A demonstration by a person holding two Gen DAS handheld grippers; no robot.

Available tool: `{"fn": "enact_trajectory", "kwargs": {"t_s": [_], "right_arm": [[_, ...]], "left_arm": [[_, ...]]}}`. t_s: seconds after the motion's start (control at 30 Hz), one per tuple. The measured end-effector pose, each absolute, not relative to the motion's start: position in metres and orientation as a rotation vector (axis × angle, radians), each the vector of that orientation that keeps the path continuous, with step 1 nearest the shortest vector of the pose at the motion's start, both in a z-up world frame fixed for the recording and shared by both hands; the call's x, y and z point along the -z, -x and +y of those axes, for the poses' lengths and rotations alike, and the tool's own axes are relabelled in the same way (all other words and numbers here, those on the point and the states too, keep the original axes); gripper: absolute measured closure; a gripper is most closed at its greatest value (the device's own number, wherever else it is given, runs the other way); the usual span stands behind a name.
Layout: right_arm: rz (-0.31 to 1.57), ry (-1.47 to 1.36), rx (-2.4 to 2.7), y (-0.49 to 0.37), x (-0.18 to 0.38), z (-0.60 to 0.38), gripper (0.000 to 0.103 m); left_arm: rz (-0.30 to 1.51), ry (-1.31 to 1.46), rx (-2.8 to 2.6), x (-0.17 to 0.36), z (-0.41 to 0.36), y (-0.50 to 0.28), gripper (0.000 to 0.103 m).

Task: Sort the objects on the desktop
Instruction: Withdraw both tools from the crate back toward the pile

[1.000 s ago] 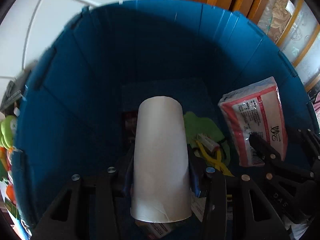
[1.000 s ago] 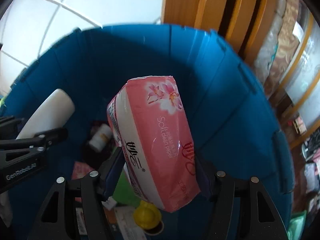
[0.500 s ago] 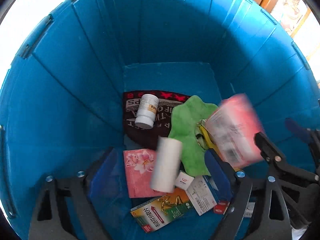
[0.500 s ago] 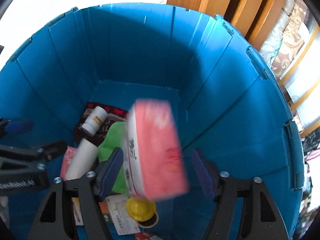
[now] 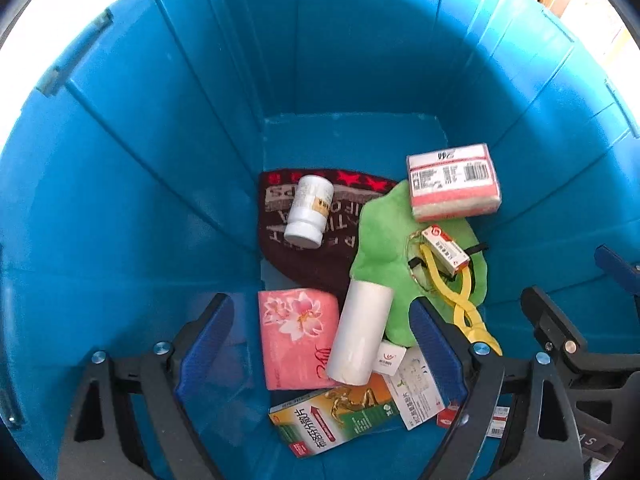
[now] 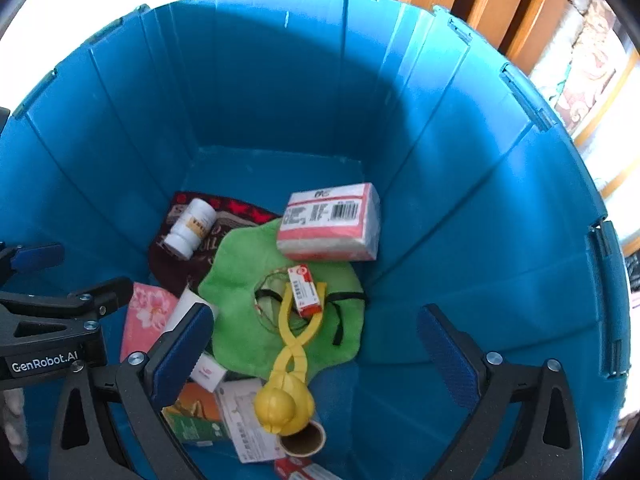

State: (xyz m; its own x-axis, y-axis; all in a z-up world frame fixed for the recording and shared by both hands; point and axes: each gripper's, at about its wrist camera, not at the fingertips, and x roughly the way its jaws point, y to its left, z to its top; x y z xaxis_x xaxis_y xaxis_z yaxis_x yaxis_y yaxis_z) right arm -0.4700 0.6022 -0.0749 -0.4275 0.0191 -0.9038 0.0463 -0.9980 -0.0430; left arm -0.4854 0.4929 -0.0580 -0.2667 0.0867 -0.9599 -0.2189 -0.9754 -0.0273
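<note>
Both grippers empty above the blue bin (image 5: 160, 160)
Left gripper (image 5: 320, 336) stood wide; right gripper (image 6: 316, 340) was opening, nothing between. White roll (image 5: 360, 340) and tissue pack (image 5: 454, 182) lay on the bin's floor

Blue bin (image 5: 160, 160): steep walls close in all round. Bare floor (image 5: 352, 140) at 12 o'clock and along 3 o'clock (image 6: 400, 380). Centre to 6 o'clock cluttered: tissue pack (image 5: 454, 182), green cloth (image 5: 380, 240), yellow tongs (image 6: 292, 344), white roll (image 5: 360, 336), boxes (image 5: 340, 420).
</note>
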Motion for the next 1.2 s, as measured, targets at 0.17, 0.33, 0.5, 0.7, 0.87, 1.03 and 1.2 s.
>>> {"fn": "enact_trajectory", "kwargs": {"t_s": [0.17,0.33,0.5,0.7,0.87,1.03,1.2], "right_arm": [[0.035,-1.606,2.642,0.469,0.067,0.603,0.000],[0.035,-1.371,2.741,0.456,0.034,0.598,0.000],[-0.005,-1.144,2.781,0.431,-0.020,0.587,0.000],[0.032,-0.867,2.786,0.373,-0.082,0.551,0.000],[-0.005,-0.703,2.711,0.326,-0.096,0.507,0.000],[-0.023,-0.575,2.622,0.291,-0.094,0.450,0.000],[-0.017,-0.512,2.511,0.269,-0.088,0.387,0.000]], "left_arm": [[0.175,1.673,-2.435,0.032,0.487,0.478,0.013],[0.154,1.506,-2.511,-0.011,0.471,0.456,0.014],[0.138,1.245,-2.624,-0.071,0.445,0.420,0.014],[0.133,0.865,-2.825,-0.127,0.397,0.346,0.006],[0.103,0.652,-3.016,-0.123,0.333,0.292,0.000],[0.044,0.695,-3.157,-0.093,0.257,0.262,0.000],[-0.030,0.845,-3.256,-0.051,0.176,0.239,0.000]]}}
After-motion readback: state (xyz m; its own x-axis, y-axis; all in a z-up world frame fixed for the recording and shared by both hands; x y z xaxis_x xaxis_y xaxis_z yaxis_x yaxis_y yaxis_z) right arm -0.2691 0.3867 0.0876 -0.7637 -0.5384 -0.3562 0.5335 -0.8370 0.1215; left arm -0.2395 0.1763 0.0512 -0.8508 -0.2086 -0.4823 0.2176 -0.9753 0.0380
